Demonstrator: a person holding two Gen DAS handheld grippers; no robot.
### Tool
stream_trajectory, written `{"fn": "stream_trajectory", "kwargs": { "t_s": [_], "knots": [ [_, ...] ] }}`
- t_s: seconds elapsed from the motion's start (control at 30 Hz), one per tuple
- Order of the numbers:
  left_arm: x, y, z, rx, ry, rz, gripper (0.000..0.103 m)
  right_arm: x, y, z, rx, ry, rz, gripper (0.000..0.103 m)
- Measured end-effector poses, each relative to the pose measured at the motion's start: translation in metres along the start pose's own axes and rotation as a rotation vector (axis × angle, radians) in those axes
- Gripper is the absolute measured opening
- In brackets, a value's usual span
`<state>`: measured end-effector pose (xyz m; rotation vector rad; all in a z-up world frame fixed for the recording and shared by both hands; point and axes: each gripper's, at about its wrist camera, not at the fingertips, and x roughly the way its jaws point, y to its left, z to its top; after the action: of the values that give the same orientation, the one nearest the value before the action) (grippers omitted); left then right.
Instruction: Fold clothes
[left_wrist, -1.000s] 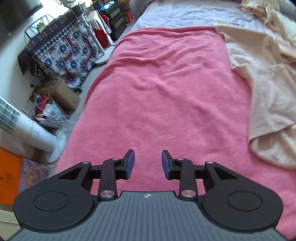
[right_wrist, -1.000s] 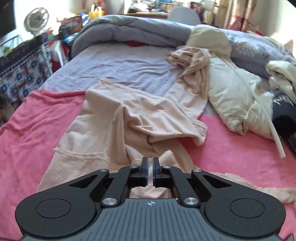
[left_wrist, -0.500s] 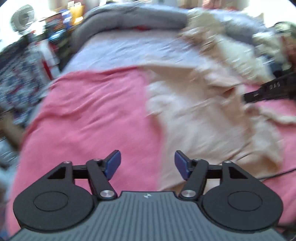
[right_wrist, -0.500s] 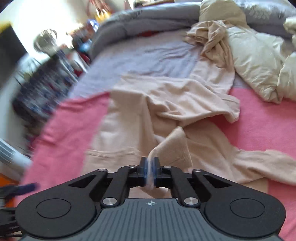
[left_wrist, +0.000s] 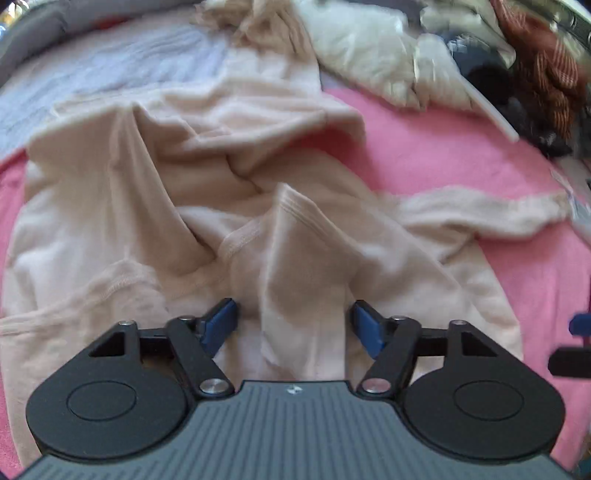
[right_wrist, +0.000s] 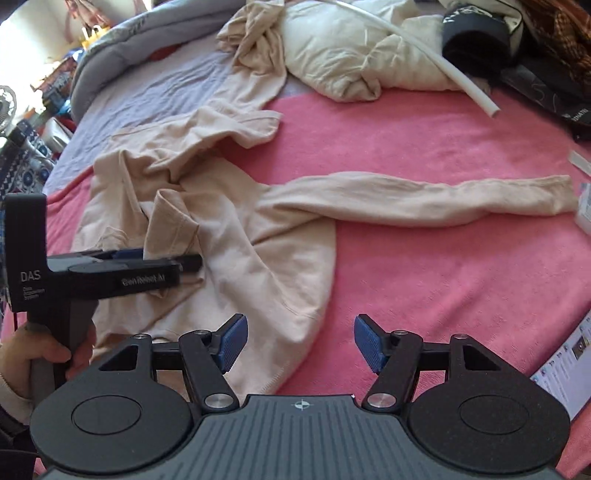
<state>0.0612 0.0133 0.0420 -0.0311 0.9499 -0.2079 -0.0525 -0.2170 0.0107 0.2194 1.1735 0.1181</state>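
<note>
A beige long-sleeved garment (right_wrist: 236, 236) lies crumpled on a pink blanket (right_wrist: 424, 155), one sleeve (right_wrist: 424, 199) stretched out to the right. A raised fold of it (left_wrist: 303, 266) stands between the open jaws of my left gripper (left_wrist: 293, 325), not pinched. In the right wrist view the left gripper (right_wrist: 166, 258) reaches in from the left over that fold. My right gripper (right_wrist: 299, 343) is open and empty, above the garment's lower hem and the blanket.
A cream cloth pile (right_wrist: 354, 51), a white tube (right_wrist: 443, 66) and dark items (right_wrist: 476, 33) lie at the far side of the bed. A grey duvet (right_wrist: 122, 51) and lilac sheet (right_wrist: 147, 92) are at the back left. Papers (right_wrist: 565, 362) are at right.
My right gripper has opened and let go of the garment fold, pulling back to the right. My left gripper has swung right over the garment and opened wider around the raised fold.
</note>
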Motion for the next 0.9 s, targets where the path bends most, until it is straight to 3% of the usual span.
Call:
{"fn": "stream_trajectory", "kwargs": {
  "t_s": [0.07, 0.23, 0.37, 0.47, 0.53, 0.67, 0.7, 0.77, 0.83, 0.87, 0.9],
  "knots": [
    [-0.016, 0.019, 0.004, -0.051, -0.031, 0.069, 0.006, -0.001, -0.007, -0.001, -0.002, -0.01, -0.005, 0.064],
    [-0.056, 0.066, 0.015, -0.179, -0.108, 0.24, 0.004, 0.014, 0.005, 0.001, 0.044, -0.037, -0.004, 0.064],
    [-0.09, 0.108, 0.023, -0.28, -0.171, 0.396, 0.004, 0.004, -0.014, -0.003, 0.032, -0.042, 0.004, 0.064],
    [-0.146, 0.179, 0.02, -0.32, -0.18, 0.746, 0.004, -0.004, -0.021, -0.001, -0.023, -0.034, 0.005, 0.065],
    [-0.176, 0.22, 0.012, -0.325, -0.141, 0.972, 0.005, 0.005, 0.015, -0.007, -0.155, -0.037, -0.012, 0.065],
    [-0.195, 0.27, -0.019, -0.348, 0.044, 1.236, 0.008, 0.001, 0.059, -0.032, -0.49, -0.058, -0.042, 0.066],
    [-0.192, 0.273, -0.027, -0.35, 0.088, 1.245, 0.013, 0.005, 0.071, -0.037, -0.547, -0.062, -0.047, 0.066],
    [-0.183, 0.259, -0.04, -0.342, 0.115, 1.158, 0.024, 0.014, 0.086, -0.04, -0.627, -0.072, -0.077, 0.066],
    [-0.173, 0.246, -0.053, -0.335, 0.142, 1.071, 0.024, 0.012, 0.074, -0.046, -0.669, -0.1, -0.172, 0.067],
    [-0.167, 0.236, -0.059, -0.317, 0.151, 1.015, 0.024, 0.02, 0.078, -0.045, -0.693, -0.113, -0.222, 0.066],
    [-0.157, 0.212, -0.063, -0.253, 0.147, 0.912, 0.032, 0.028, 0.081, -0.045, -0.716, -0.126, -0.273, 0.066]
  ]
}}
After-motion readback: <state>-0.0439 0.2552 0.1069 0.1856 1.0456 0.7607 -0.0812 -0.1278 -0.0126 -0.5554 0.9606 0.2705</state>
